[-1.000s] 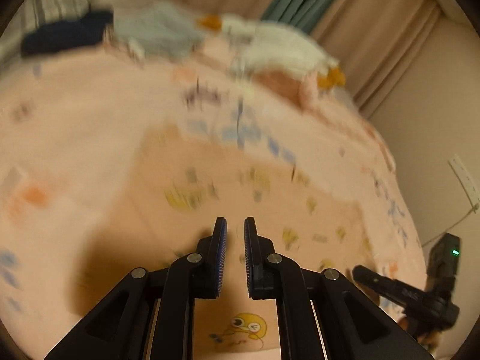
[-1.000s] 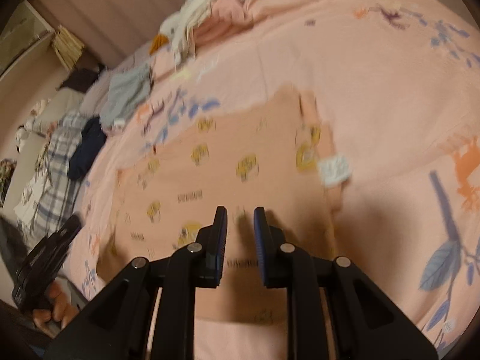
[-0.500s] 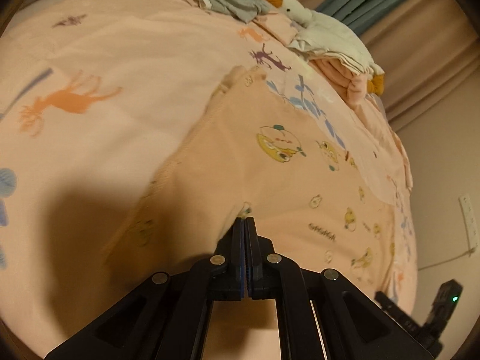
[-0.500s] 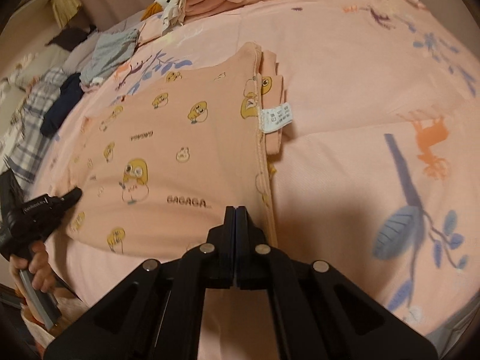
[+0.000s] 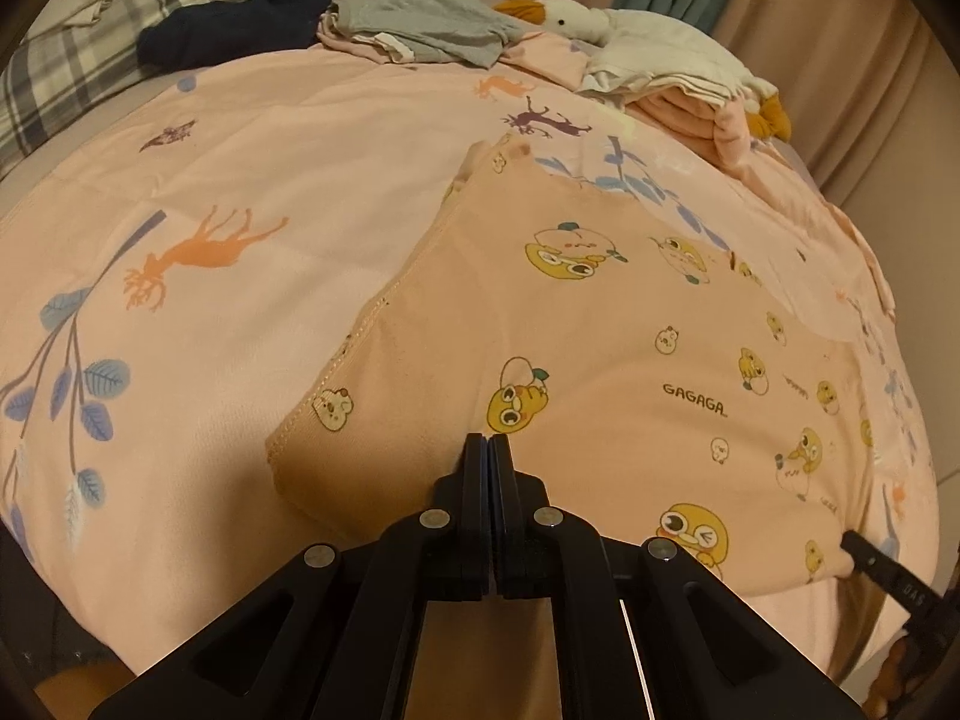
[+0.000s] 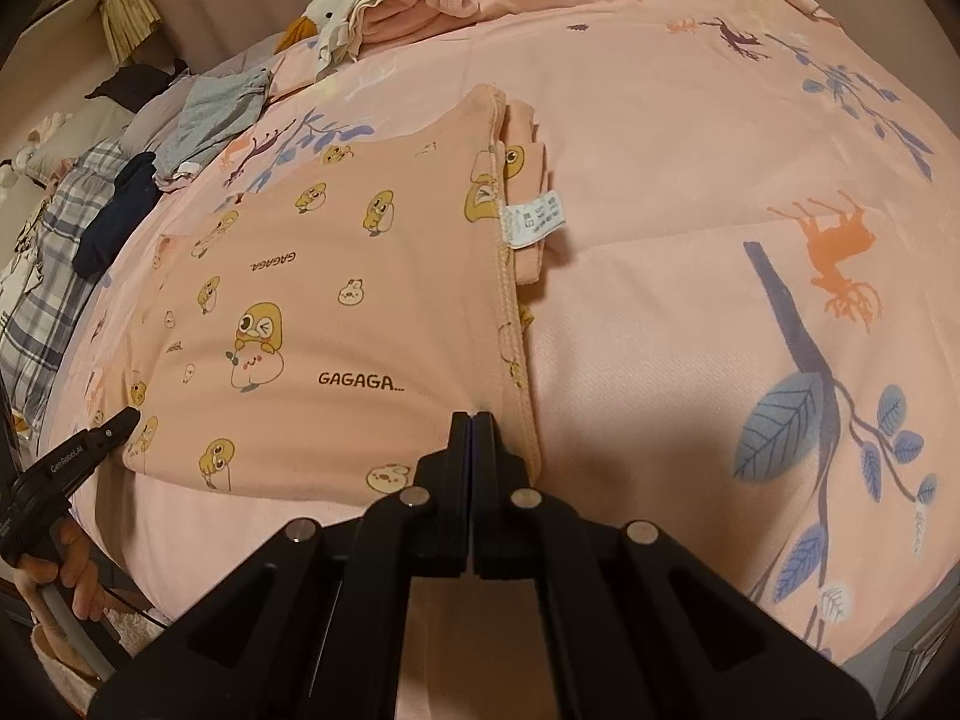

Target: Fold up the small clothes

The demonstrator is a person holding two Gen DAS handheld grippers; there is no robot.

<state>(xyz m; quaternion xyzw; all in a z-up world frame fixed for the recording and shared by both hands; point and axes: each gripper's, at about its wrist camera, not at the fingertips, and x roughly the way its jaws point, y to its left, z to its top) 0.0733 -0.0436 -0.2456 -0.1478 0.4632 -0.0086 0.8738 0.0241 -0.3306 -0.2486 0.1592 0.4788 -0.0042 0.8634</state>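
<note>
A peach garment (image 5: 600, 360) printed with yellow cartoon chicks and "GAGAGA" lies flat on the pink bedcover (image 5: 210, 168). My left gripper (image 5: 487, 439) is shut, its tips pinching the fabric near the garment's near left corner, where a small crease rises. In the right wrist view the same garment (image 6: 360, 276) shows a white care label (image 6: 534, 219) on its right side seam. My right gripper (image 6: 472, 417) is shut on the cloth close to the near right corner. Each view shows the other gripper's tip at its lower outer edge.
At the far side of the bed lie a stack of folded clothes with a white plush goose (image 5: 630, 36), a grey garment (image 5: 432, 24), a navy one (image 5: 234, 24) and plaid fabric (image 5: 60, 72). A hand (image 6: 60, 570) holds the left tool. Curtains hang behind.
Both grippers stood open above the garment a second ago. They have come down to its near edge and shut there, and have hardly moved in the last half second.
</note>
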